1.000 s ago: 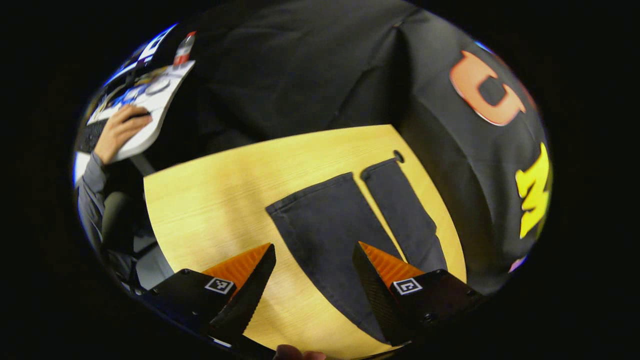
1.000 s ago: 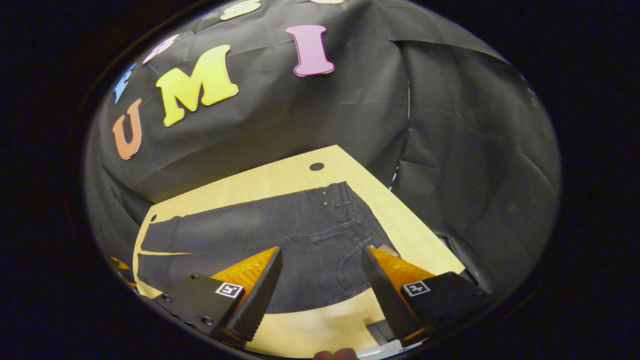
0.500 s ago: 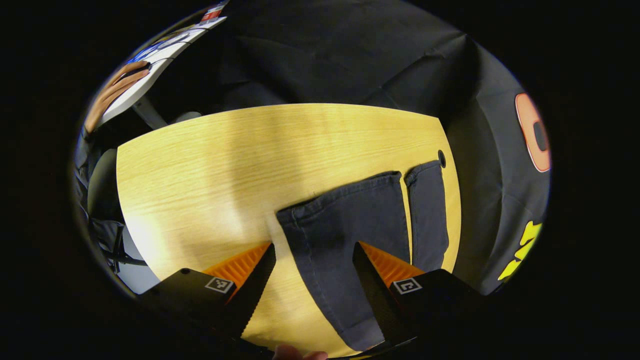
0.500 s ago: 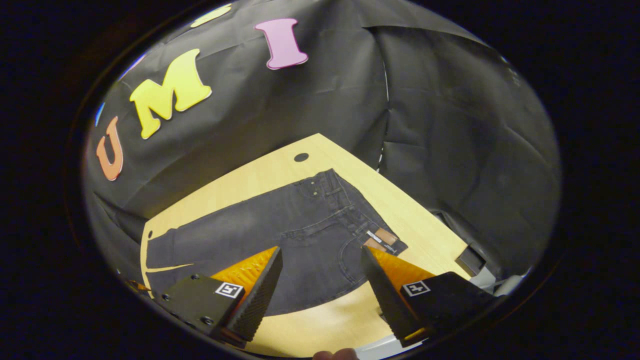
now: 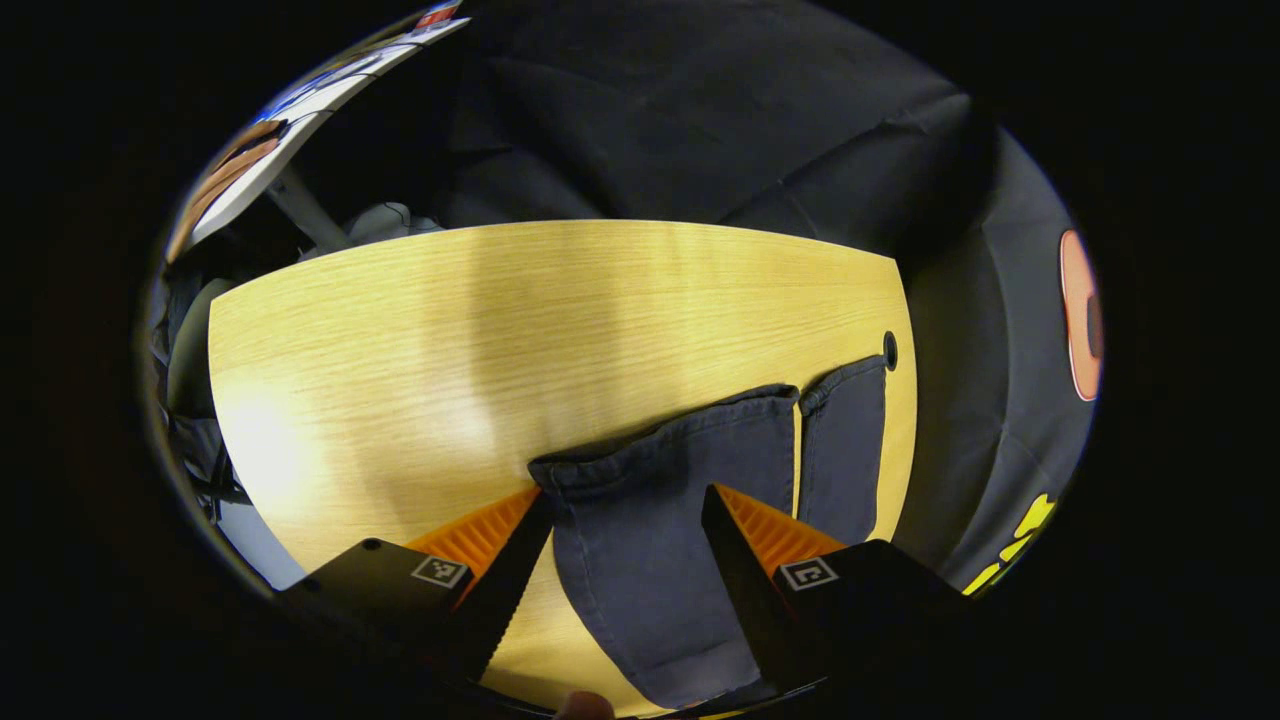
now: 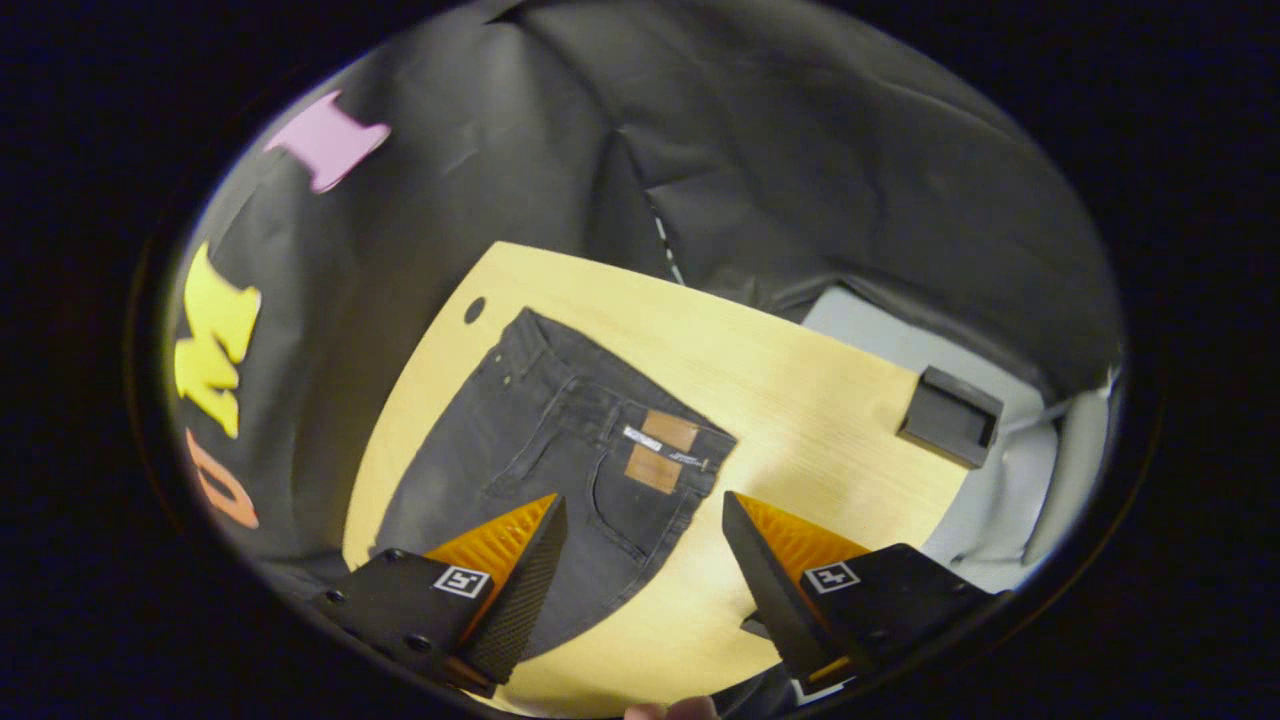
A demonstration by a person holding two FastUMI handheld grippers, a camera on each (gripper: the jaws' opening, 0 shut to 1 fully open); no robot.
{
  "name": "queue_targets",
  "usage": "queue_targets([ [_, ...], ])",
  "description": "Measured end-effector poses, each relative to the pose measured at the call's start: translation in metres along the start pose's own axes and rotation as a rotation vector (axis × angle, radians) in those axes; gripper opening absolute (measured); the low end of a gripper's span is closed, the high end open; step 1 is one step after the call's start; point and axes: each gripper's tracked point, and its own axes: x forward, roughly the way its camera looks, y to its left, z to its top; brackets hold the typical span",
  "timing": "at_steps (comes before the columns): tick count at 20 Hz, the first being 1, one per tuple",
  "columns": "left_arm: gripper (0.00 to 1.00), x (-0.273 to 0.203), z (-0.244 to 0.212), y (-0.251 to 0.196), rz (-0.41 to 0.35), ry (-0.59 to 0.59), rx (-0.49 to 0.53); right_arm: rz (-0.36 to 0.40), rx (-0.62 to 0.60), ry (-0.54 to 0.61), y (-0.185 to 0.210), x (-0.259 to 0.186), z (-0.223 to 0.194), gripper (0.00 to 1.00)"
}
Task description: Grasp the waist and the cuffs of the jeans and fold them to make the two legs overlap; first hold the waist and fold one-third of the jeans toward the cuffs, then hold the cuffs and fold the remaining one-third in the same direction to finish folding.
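Observation:
Dark grey jeans lie flat on the wooden table point(image 5: 420, 330). In the left gripper view the two legs point(image 5: 660, 500) point away from me, their cuffs point(image 5: 680, 445) side by side with a thin gap. My left gripper point(image 5: 625, 510) hovers open above the nearer, wider leg, its fingertips either side of that cuff. In the right gripper view the waist point(image 6: 650, 440) of the jeans point(image 6: 530, 440) carries two brown patches. My right gripper point(image 6: 645, 520) hangs open above the hip edge of the jeans, just short of the waist.
A small cable hole point(image 5: 889, 350) sits by the far cuff, and another hole point(image 6: 474, 309) lies near the waist's far corner. A black box point(image 6: 950, 415) rests at the table's edge point(image 6: 930, 500). A white desk point(image 5: 300, 110) with a person's hand stands beyond the table.
Both grippers stay open. The left one has come closer to the nearer cuff. The right one has swung round toward the waist, bringing the brown patches and the black box into view.

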Motion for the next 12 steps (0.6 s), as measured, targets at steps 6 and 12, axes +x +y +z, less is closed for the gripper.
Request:
queue_targets([
  [6,0.8,0.005,-0.003,0.002,0.03,0.022,-0.058,-0.051,0.202,0.044,-0.026,0.036,0.024,0.98],
  [12,0.41,0.008,-0.006,0.006,0.057,0.04,-0.082,-0.04,0.157,0.086,-0.007,0.069,0.016,0.93],
])
